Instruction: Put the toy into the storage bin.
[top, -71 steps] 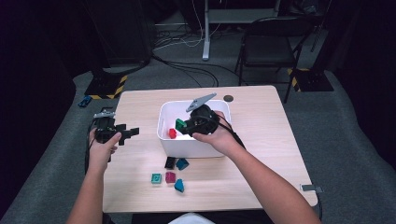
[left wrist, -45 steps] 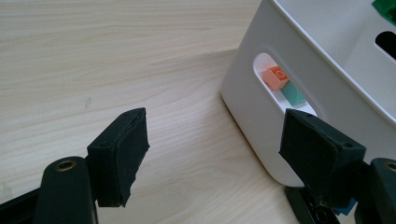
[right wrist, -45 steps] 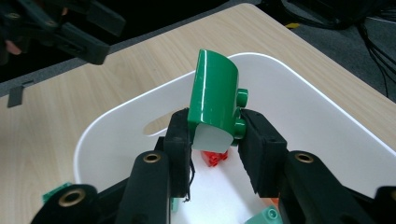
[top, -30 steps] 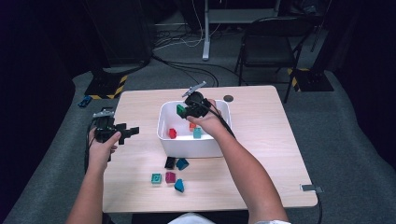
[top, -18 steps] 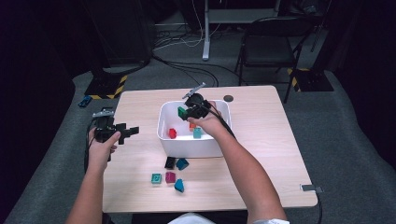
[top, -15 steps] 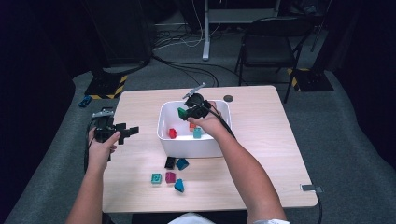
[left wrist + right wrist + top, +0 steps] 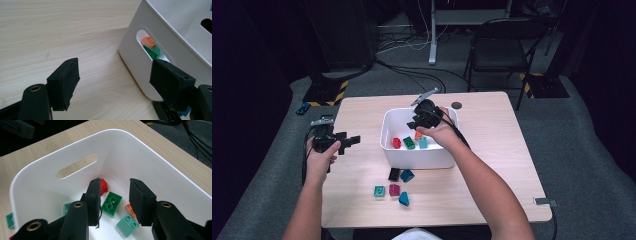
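Note:
A white bin [image 7: 417,159] stands mid-table. In it lie a red brick [image 7: 396,143], a green brick [image 7: 409,142], an orange brick [image 7: 418,135] and a mint brick [image 7: 423,143]. My right gripper [image 7: 416,123] hovers over the bin's far side. In the right gripper view the right gripper [image 7: 115,200] has a narrow gap with nothing in it; its jaws have just been opening. The green brick [image 7: 112,203] lies on the bin floor below them. My left gripper [image 7: 352,140] rests left of the bin, open and empty. In the left gripper view, the left gripper [image 7: 115,82] faces the bin wall [image 7: 175,37].
On the table in front of the bin lie several loose bricks: a black one [image 7: 394,174], a blue one [image 7: 407,175], a teal one [image 7: 379,190], a magenta one [image 7: 394,189] and another blue one [image 7: 404,199]. A dark round disc [image 7: 456,105] sits near the far edge.
The green brick that my right gripper carried over the bin now lies on the bin floor. The right gripper has lifted slightly. My left hand has stayed put.

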The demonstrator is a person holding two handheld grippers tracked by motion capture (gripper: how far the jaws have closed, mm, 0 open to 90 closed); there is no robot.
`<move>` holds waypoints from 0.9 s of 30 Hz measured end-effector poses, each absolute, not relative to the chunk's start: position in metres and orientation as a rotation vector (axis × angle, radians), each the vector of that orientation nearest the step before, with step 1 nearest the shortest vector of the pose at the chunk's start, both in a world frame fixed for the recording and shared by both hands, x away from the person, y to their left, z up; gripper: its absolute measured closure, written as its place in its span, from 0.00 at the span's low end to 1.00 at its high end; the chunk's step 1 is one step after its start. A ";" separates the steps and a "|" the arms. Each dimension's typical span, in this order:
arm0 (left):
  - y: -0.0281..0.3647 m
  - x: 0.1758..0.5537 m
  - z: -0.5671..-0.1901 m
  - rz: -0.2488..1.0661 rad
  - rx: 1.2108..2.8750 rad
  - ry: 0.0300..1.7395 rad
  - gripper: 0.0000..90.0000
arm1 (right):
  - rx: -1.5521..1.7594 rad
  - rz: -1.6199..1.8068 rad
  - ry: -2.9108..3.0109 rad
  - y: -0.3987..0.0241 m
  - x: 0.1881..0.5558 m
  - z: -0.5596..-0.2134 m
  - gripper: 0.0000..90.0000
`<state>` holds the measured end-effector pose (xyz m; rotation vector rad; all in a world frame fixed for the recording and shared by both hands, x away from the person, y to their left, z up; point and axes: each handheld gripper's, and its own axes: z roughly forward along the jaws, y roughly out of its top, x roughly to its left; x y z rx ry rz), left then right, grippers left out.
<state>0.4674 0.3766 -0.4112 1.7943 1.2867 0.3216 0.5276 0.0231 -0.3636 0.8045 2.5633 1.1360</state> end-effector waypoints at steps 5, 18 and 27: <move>0.377 0.467 -0.411 0.325 1.802 1.288 0.26 | 0.773 1.167 2.568 0.013 0.510 -0.355 0.68; 0.376 0.466 -0.411 0.331 1.797 1.288 0.26 | 0.681 1.270 2.570 -0.008 0.460 -0.345 0.68; 0.375 0.466 -0.412 0.325 1.809 1.291 0.26 | 0.615 1.263 2.614 -0.006 0.435 -0.358 0.68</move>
